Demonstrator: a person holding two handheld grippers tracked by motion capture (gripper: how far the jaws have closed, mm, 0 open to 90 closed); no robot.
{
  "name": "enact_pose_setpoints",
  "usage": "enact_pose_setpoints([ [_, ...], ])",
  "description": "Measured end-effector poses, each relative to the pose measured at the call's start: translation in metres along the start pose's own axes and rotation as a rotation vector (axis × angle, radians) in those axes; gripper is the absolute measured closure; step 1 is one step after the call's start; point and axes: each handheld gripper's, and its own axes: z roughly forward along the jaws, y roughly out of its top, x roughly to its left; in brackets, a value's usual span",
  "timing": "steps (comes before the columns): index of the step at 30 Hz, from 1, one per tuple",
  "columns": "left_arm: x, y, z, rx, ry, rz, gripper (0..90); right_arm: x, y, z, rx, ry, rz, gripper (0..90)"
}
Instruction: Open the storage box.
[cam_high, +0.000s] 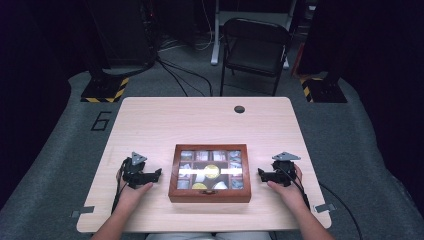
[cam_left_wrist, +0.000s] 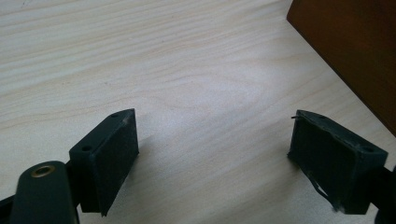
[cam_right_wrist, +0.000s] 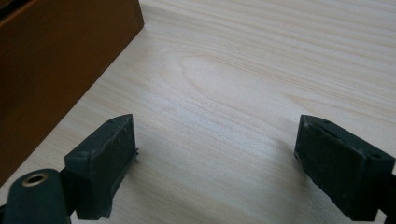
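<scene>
bare table (cam_high: 200, 120) all round wooden box (cam_high: 209, 194)

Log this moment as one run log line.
left gripper: open, empty, left of box | right gripper: open, empty, right of box | wooden box: lid closed, untouched

A pale wood-grain table (cam_high: 165, 120) carries a closed brown wooden box (cam_high: 209, 194) with a glass lid, lying near its 6 o'clock edge. A dark round hole (cam_high: 239, 109) sits toward 1 o'clock.
</scene>
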Motion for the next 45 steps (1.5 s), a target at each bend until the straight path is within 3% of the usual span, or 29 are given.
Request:
enact_pose_setpoints([
  [20,0.0,-0.002,-0.002,-0.003,-0.01,-0.003,15.7,0.001,0.0,0.0,0.0,-0.002,0.005,12.3],
  [23,0.001,-0.002,-0.003,-0.009,-0.024,-0.022,15.9,0.0,-0.001,-0.001,-0.001,-0.004,0.0,12.9],
  [27,0.003,0.0,-0.005,-0.004,-0.034,-0.045,19.5,0.002,-0.001,-0.002,0.004,-0.002,0.005,15.1],
  [28,0.003,0.001,-0.006,0.002,-0.041,-0.047,24.2,0.002,0.0,-0.004,0.013,0.0,0.008,20.5],
  [30,0.004,0.002,-0.006,0.008,-0.052,-0.057,24.7,0.001,0.0,-0.006,0.018,-0.002,-0.001,23.7],
  [32,0.002,0.003,-0.006,0.007,-0.054,-0.049,24.7,0.0,0.0,-0.01,0.027,0.008,0.024,27.3],
  [37,-0.003,0.007,-0.012,-0.006,-0.056,-0.038,25.3,-0.001,0.001,-0.021,0.031,0.022,0.017,30.3],
  [45,-0.018,0.014,-0.029,-0.008,-0.124,-0.011,22.5,0.01,0.004,-0.037,0.028,0.05,0.006,31.7],
])
